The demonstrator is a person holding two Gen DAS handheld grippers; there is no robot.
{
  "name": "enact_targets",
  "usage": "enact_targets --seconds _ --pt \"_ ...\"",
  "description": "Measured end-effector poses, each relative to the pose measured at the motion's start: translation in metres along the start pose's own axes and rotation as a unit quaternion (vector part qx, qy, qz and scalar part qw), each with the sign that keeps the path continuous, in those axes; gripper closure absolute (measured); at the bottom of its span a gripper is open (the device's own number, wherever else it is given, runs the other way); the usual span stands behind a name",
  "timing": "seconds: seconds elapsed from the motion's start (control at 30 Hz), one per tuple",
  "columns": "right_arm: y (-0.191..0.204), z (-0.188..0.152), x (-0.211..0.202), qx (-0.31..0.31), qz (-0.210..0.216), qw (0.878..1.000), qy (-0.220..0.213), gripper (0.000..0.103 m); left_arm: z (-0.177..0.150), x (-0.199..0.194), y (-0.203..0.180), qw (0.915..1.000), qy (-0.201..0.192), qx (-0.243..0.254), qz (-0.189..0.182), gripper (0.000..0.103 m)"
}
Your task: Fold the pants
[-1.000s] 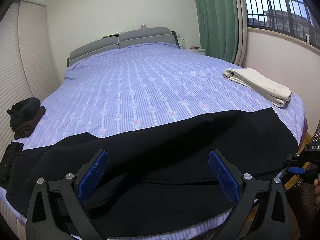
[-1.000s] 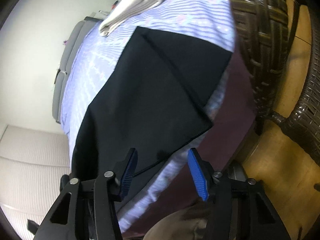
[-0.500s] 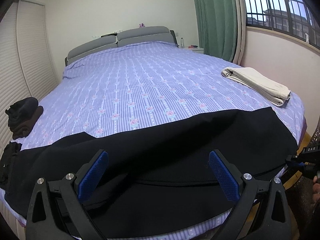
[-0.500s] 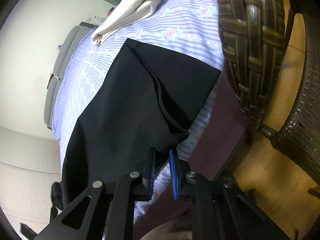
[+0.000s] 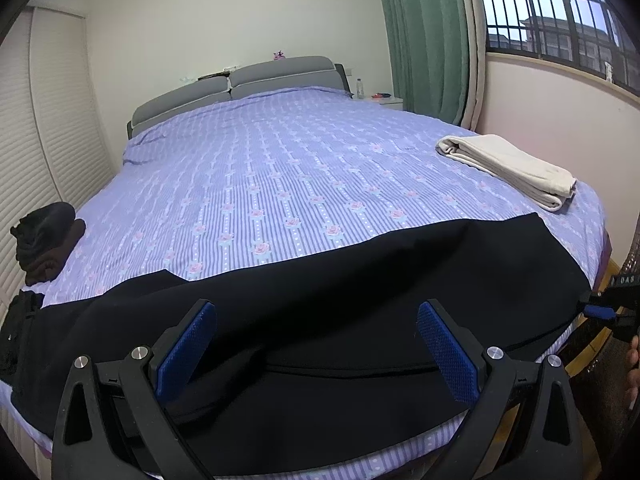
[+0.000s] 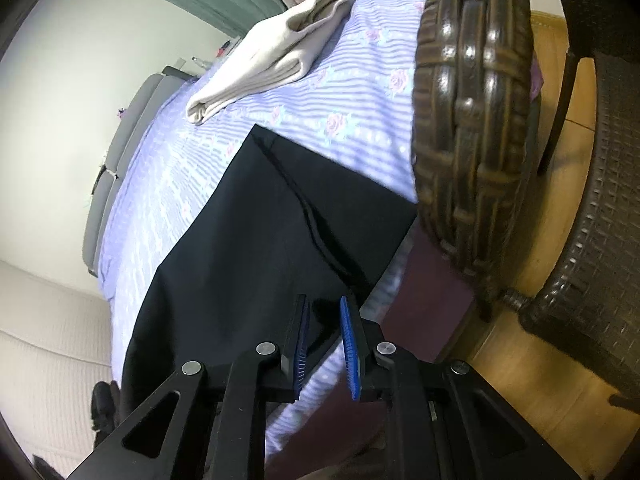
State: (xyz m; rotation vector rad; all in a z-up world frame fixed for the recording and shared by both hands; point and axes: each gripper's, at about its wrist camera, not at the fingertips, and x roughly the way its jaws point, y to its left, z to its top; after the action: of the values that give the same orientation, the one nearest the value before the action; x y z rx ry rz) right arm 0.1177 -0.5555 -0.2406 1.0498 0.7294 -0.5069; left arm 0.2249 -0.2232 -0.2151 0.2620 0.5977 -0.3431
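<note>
while the long black fabric pants [image 5: 360, 280] lay spread flat along the near edge of the purple striped bedsheet [image 5: 280, 184], barely folded, the right gripper [image 6: 324, 340] pinched their corner and the left gripper [image 5: 316, 352] hovered wide apart above them.

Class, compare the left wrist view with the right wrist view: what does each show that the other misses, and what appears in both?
Only the left wrist view shows the barred window, the green curtain as a full drape, the dark heap of clothes at the bed's edge, and the open left claw.

Only the right wrist view shows the brown woven wicker chair, the wooden floor, and the right claw nearly closed around the trouser hem.

Both show the black pants, the purple striped floral bedsheet, the folded cream towel and the grey headboard.
</note>
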Motion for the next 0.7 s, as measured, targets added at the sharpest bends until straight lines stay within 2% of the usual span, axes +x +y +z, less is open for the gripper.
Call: enact_targets --seconds 0.07,0.1,0.13,0.33,0.43,0.6,0.7 --pt "-0.004 0.0 -0.002 0.01 -0.003 1.0 0.002 0.061 -0.001 -0.001 -0.003 1.0 0.0 0.002 0.0 0.001" --pt "-0.007 0.001 -0.001 0.014 -0.006 1.0 -0.001 0.054 -0.001 -0.001 -0.004 1.0 0.0 0.003 -0.001 0.001" --pt "-0.01 0.0 -0.002 0.021 -0.017 1.0 -0.004 0.043 -0.001 -0.002 -0.004 1.0 0.0 0.004 -0.001 0.001" --pt "-0.002 -0.004 0.005 0.011 0.004 1.0 0.011 0.042 0.0 -0.002 -0.003 1.0 0.0 0.003 0.001 0.001" --pt "0.002 -0.004 0.005 -0.002 0.014 1.0 0.018 0.048 0.001 -0.002 0.001 1.0 0.0 -0.003 0.003 0.001" --pt "0.007 0.001 0.014 -0.004 0.013 1.0 0.024 0.052 0.0 -0.002 -0.001 1.0 0.002 0.001 0.005 0.001" --pt "0.008 0.001 0.018 -0.003 0.005 1.0 0.029 0.061 0.0 -0.004 -0.003 1.0 -0.001 0.002 0.003 0.001"
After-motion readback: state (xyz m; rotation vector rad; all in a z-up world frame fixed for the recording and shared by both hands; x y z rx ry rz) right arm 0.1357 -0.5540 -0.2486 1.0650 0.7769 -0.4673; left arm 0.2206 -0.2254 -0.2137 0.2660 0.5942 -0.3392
